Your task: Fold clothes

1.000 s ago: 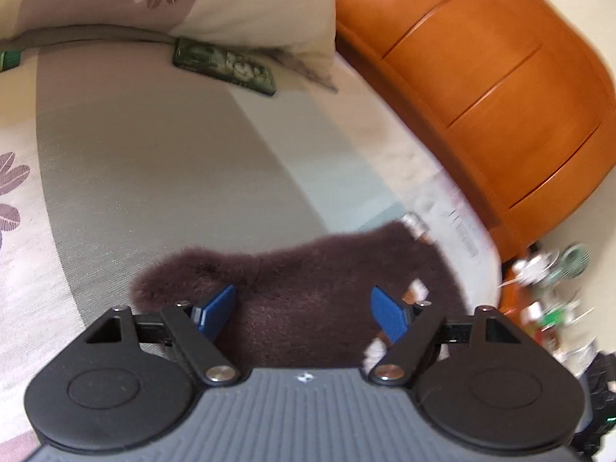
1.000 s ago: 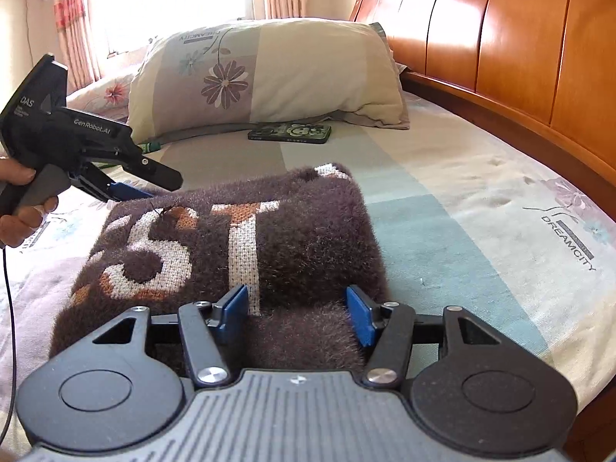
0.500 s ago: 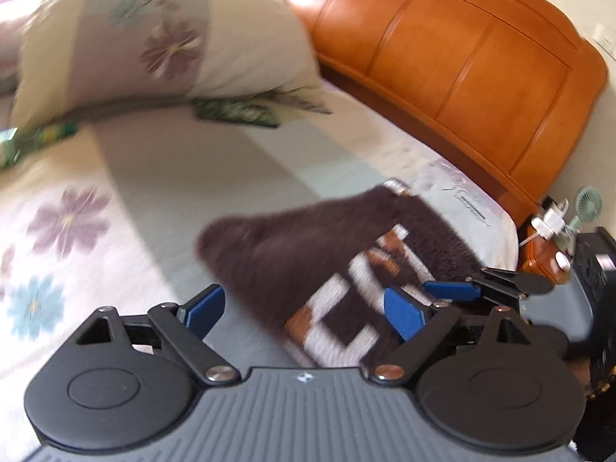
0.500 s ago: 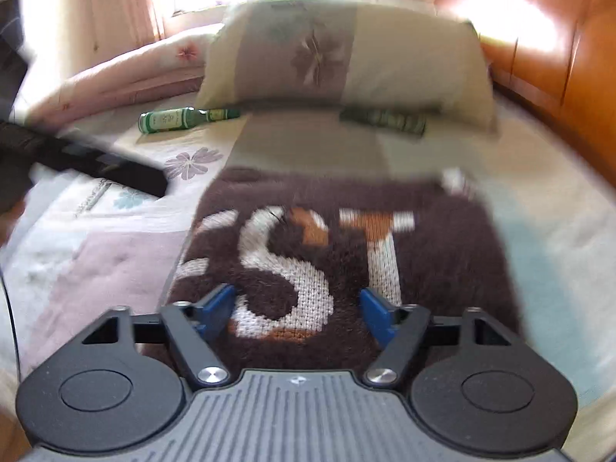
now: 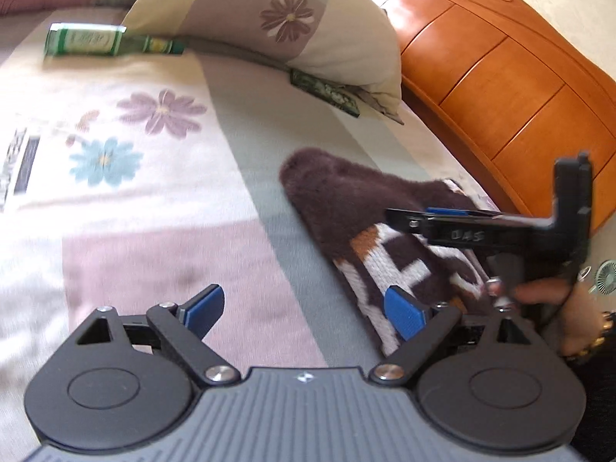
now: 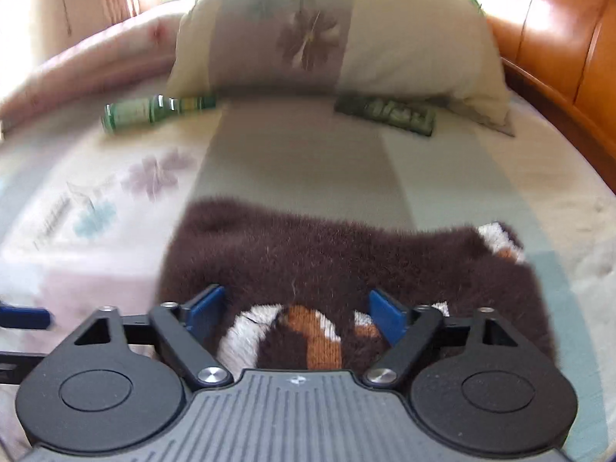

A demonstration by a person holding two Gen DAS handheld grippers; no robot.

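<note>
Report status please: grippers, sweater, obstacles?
Left gripper open, empty. Right gripper opening, above sweater, not gripping. Sweater folded on bed. Nothing in the way.

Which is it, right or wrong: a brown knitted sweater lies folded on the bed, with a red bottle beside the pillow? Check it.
Wrong on one count. The bottle is green, not red, as the left wrist view shows. The brown sweater does lie folded on the bed, and the bottle lies beside the pillow.

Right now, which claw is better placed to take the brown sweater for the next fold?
Right claw: opening directly over the brown sweater. Left claw hangs mostly over bare sheet.
</note>
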